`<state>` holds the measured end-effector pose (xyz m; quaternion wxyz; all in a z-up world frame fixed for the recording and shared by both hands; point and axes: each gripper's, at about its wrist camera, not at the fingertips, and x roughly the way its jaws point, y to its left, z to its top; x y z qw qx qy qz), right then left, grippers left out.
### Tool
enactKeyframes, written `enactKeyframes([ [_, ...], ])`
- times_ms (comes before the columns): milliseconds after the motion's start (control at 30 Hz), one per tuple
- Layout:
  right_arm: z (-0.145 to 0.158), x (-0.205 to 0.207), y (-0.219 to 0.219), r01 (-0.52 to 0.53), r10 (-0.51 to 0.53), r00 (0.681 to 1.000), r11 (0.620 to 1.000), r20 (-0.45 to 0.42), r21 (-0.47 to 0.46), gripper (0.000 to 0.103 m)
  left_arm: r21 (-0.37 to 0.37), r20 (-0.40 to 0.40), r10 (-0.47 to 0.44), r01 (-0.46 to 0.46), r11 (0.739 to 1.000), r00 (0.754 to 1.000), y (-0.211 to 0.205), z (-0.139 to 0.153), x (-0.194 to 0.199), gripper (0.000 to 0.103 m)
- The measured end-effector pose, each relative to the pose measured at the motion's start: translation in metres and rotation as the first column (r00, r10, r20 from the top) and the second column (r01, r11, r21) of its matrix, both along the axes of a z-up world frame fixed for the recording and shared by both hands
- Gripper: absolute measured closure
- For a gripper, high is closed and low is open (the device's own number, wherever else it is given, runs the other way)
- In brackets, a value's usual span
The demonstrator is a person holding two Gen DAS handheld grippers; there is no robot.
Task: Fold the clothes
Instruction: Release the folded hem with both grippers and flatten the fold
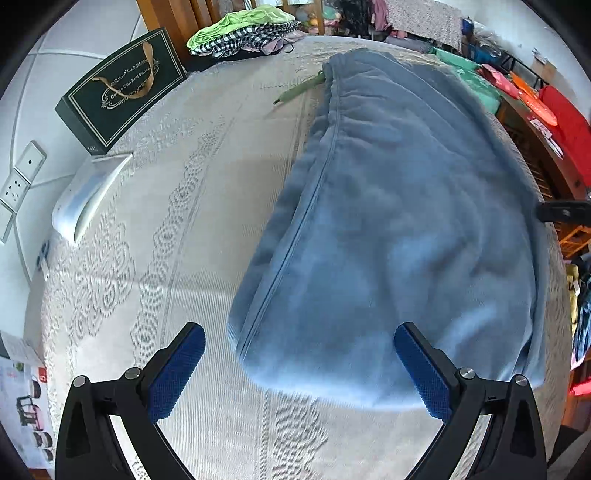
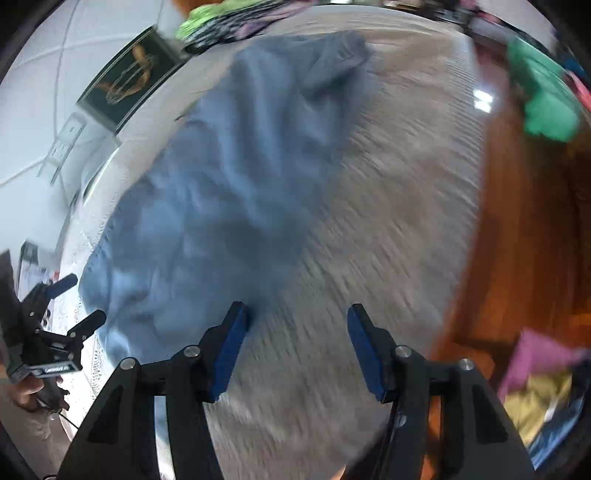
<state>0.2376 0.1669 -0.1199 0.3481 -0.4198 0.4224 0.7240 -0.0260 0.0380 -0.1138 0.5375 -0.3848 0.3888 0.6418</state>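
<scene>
Obs: soft light-blue fleece garment (image 1: 388, 229), prob. trousers w/ elastic waistband at far end, lies flat on bench covered w/ white lace-pattern cloth (image 1: 155, 229). Long axis runs approx 6-to-12 o'clock in left wrist view, waistband at 12, near hem at 6.

Left gripper (image 1: 299, 369): jaws spread wide, nothing between pads. Near hem of garment sits directly ahead, just past fingertips; right-side pad overlaps blue cloth in the view, contact cannot be told.

Right gripper (image 2: 297, 350): jaws apart, empty, over bare cloth-covered bench. Right wrist view badly motion-blurred. Garment lies toward 10–11 o'clock from it, its near right edge just beside the left-side pad.

Judgement: left gripper is better lined up on the near hem; right gripper needs to shift toward 9 o'clock to reach the hem's other corner. Next fold likely hem-to-waistband along long axis, so both grippers should pinch near-edge corners.

Also seen: dark green gift box w/ gold ribbon (image 1: 122, 88) at 10 o'clock, clothes pile (image 1: 243, 33) at 12, well apart from the garment.
</scene>
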Motion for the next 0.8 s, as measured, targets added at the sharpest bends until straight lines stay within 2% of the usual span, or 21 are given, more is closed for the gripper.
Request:
enactKeyframes([
  [133, 0.018, 0.005, -0.047, 0.012, -0.008, 0.998, 0.999, -0.069, 0.053, 0.047, 0.069, 0.022, -0.017, 0.016, 0.997, 1.000, -0.016, 0.006, -0.007, 0.000],
  [267, 0.019, -0.015, -0.081, 0.031, -0.021, 0.993, 0.996, -0.116, 0.084, 0.045, 0.087, 0.049, -0.061, 0.057, 0.995, 0.997, -0.019, -0.001, -0.018, 0.000],
  [367, 0.013, -0.025, -0.101, 0.040, -0.028, 0.994, 0.993, -0.106, 0.114, 0.042, 0.099, 0.052, -0.089, 0.083, 0.992, 0.995, -0.019, -0.007, -0.026, 0.000],
  [600, -0.010, -0.043, -0.132, 0.090, -0.082, 0.995, 0.988, -0.062, 0.122, 0.042, 0.114, 0.090, -0.144, 0.133, 0.984, 0.985, -0.016, -0.023, -0.030, 0.000],
  [800, -0.018, -0.068, -0.146, 0.104, -0.106, 0.994, 0.978, -0.001, 0.181, 0.042, 0.128, 0.091, -0.150, 0.138, 0.982, 0.984, -0.013, -0.032, -0.024, 0.000],
])
